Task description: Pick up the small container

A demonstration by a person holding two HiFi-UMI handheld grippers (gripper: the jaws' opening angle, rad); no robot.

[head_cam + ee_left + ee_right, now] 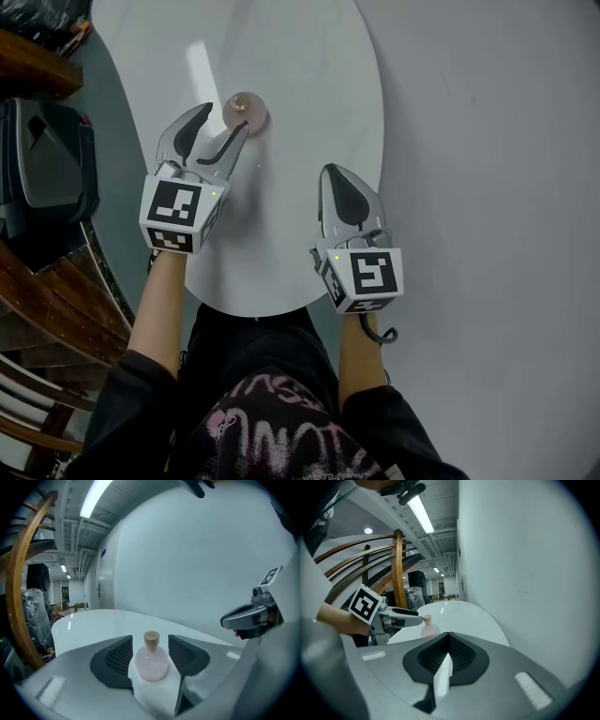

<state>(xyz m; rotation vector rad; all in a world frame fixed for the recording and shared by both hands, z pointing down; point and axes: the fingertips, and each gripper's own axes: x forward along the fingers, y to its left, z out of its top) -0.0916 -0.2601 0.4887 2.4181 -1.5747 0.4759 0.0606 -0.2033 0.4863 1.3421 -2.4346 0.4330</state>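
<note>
A small pale-pink bottle (246, 112) with a cork stopper stands upright on the white oval table (309, 75). My left gripper (218, 125) is open, and the bottle sits just past its fingertips, slightly right of the gap. In the left gripper view the bottle (151, 660) shows centred between the two dark pads, apart from both. My right gripper (346, 192) is shut and empty, low over the table's right side. The right gripper view shows the bottle (428, 626) far off by the left gripper (410, 613).
Curved wooden chair backs (42, 309) and a dark seat (47, 164) stand left of the table. A pale wall or floor surface (487, 141) fills the right side. The table's near edge (253, 314) lies just in front of the person's body.
</note>
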